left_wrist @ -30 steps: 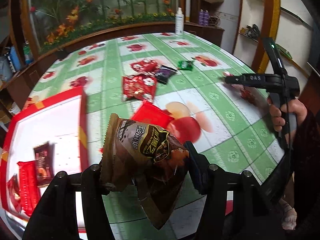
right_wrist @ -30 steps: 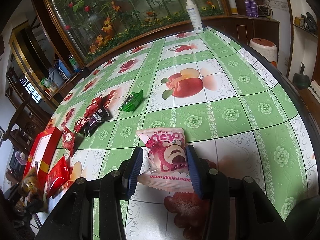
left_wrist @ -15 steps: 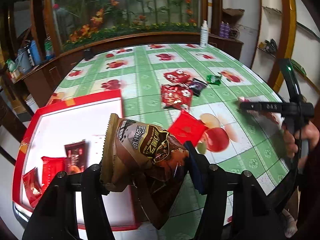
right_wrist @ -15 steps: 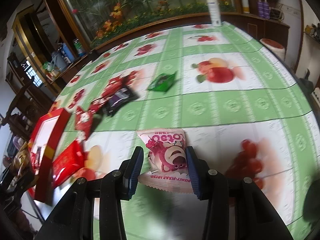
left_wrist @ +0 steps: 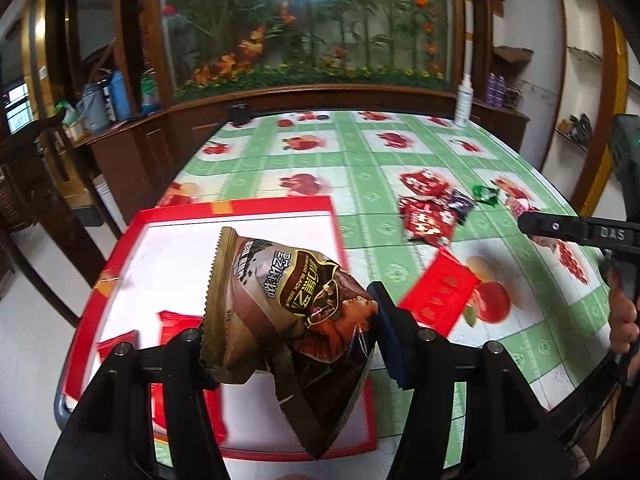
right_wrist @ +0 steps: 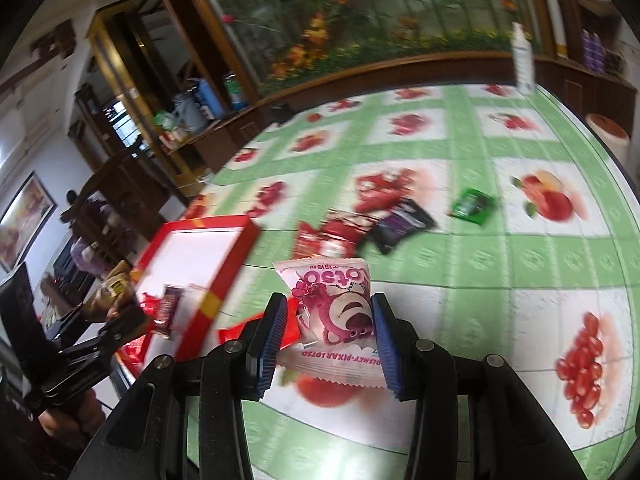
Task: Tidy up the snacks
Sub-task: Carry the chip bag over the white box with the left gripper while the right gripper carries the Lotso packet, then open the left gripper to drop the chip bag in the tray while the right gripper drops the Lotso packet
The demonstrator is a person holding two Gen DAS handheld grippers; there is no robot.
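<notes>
While the left tongs clamp a brown snack bag above the red-rimmed tray, its long axis runs from its serrated top edge at centre-left down to a corner at lower centre. The right tongs pinch a pink Lotso packet, print upside down, long axis up the frame. The bench wears a green fruit-print cloth before a flowered glass cabinet. Loose red packets are blurred; the tray's near contents sit partly hidden.
</notes>
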